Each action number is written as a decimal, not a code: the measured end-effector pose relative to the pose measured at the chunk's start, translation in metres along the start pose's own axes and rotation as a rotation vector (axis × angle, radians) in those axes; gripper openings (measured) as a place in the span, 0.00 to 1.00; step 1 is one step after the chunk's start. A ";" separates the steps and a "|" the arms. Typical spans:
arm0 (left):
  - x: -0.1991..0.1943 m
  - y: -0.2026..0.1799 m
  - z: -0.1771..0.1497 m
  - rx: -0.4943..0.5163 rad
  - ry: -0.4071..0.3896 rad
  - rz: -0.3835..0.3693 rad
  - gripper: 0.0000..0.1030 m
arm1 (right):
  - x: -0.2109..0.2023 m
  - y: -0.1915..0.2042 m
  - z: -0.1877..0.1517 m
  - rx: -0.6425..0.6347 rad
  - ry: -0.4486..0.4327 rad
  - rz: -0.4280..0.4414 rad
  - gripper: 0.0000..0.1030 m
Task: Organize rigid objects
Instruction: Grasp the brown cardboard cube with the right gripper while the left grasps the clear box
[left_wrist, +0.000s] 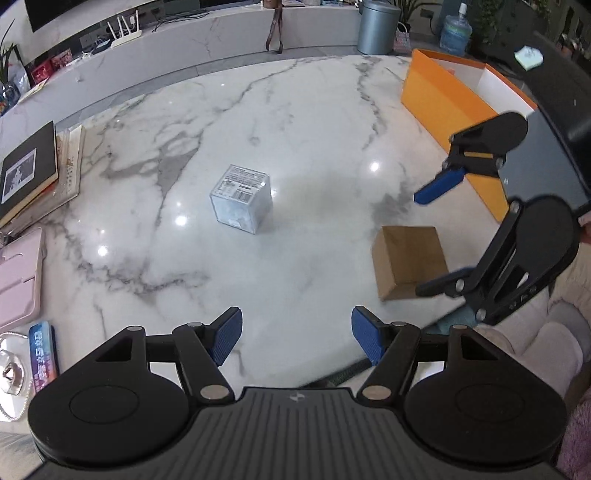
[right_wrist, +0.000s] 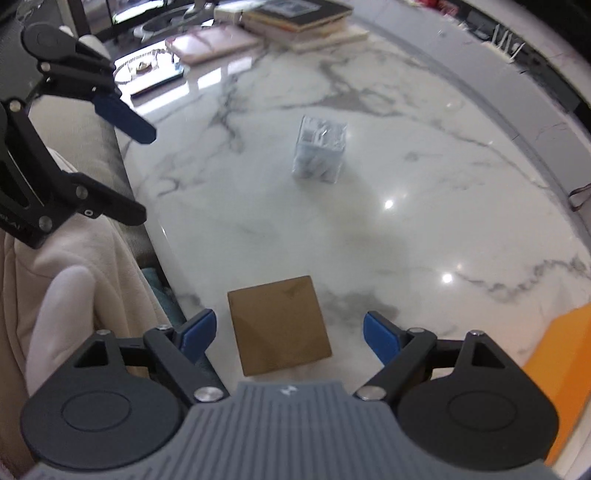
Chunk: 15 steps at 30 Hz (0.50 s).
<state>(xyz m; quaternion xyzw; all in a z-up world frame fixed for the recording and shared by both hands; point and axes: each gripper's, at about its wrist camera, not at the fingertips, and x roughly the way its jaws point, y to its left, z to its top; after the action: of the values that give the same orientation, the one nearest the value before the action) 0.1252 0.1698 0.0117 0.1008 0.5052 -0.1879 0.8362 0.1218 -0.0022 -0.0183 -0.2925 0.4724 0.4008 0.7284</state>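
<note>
Both the left gripper (left_wrist: 297, 339) and right gripper (right_wrist: 290, 338) hang released; brown box (right_wrist: 279, 325) at 12 o'clock of the right one looks light and stiff, so I'd pinch its flat sides.

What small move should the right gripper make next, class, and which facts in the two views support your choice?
Probably lower the right gripper straight down around the brown cardboard box and close. Its jaws stand open with the box lying between and below the fingers, nothing yet gripped. The orange bin stands close by, a likely place for it. The left gripper is open too, but the clear cube lies farther ahead of it.
</note>
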 end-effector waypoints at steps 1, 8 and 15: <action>0.003 0.003 0.001 -0.009 -0.006 -0.002 0.79 | 0.004 0.000 0.002 -0.005 0.010 -0.003 0.83; 0.026 0.022 0.020 -0.004 -0.064 0.025 0.83 | 0.029 -0.006 0.013 -0.027 0.065 0.066 0.57; 0.054 0.022 0.048 0.153 -0.094 0.067 0.86 | 0.034 -0.036 0.026 -0.009 0.071 0.026 0.58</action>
<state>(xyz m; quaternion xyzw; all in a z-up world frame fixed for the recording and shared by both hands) 0.1957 0.1612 -0.0140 0.1722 0.4458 -0.2023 0.8548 0.1720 0.0105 -0.0378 -0.3036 0.4997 0.4018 0.7048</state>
